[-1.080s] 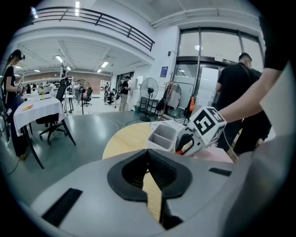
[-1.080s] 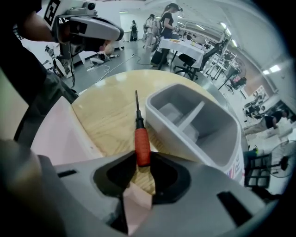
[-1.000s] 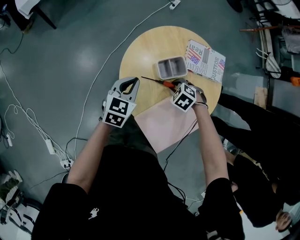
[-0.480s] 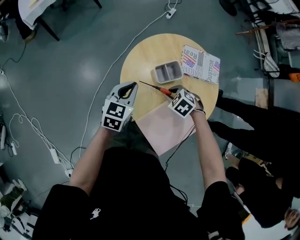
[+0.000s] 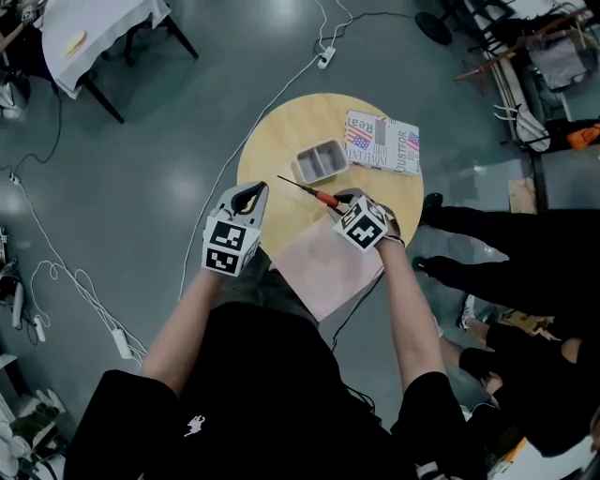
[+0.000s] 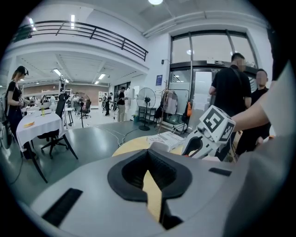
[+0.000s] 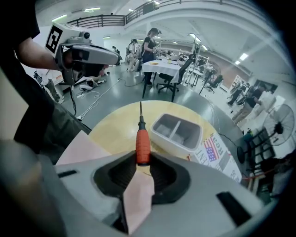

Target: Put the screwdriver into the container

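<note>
Hand-held gripper [image 7: 139, 161] on ribbed orange screwdriver [image 7: 142, 144]

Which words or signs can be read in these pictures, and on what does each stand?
"Real": on the printed sheet beside the container.
The sheet's other print: too blurred to read.
Blue sign on the far wall: too small to read.

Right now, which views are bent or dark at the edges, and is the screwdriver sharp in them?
Right gripper view: strong fisheye bending, black corners, yet the screwdriver is sharp. Left gripper view: same bending and dark corners, with glare from a ceiling light. Head view: little bending, even light, soft sheen on the floor; the screwdriver is small but distinct.
</note>
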Motion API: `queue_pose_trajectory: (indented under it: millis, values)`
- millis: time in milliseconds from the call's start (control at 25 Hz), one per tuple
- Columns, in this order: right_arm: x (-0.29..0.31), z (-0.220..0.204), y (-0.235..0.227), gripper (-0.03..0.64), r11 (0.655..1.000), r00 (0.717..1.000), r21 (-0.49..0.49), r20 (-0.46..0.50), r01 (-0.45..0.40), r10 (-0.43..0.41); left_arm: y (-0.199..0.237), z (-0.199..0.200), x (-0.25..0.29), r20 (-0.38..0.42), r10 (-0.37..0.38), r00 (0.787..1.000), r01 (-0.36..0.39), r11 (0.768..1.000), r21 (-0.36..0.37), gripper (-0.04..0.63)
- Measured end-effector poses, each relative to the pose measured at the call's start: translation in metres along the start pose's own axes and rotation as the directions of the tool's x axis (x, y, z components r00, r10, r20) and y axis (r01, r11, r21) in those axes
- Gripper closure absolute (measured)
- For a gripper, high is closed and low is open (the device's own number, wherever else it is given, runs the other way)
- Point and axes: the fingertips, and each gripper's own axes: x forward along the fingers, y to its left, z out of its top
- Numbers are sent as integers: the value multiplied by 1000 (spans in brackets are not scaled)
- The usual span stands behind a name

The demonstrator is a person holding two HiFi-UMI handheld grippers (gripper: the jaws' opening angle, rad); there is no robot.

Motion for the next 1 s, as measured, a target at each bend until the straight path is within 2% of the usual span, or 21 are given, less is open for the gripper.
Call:
queue_pose_trajectory:
  millis: [280, 600, 800, 1000]
  values:
    - [-30, -10, -10, 525, 992, 996, 94, 24, 85, -87, -13, 23, 4, 31, -58, 998, 56, 996, 63, 592]
    - [-48, -18, -25, 525, 962, 987, 220, -7, 160, -163, -19, 44, 38, 17, -194, 981, 190, 974, 125, 592]
    - [-54, -25, -32, 525, 936, 979, 284, -61, 205, -196, -20, 46, 56, -16, -262, 965, 261, 952, 162, 592]
    - [-58, -31, -52, 525, 909, 957, 306, -155, 283, -245, -10, 48, 78, -27, -301, 953, 301, 939, 168, 592]
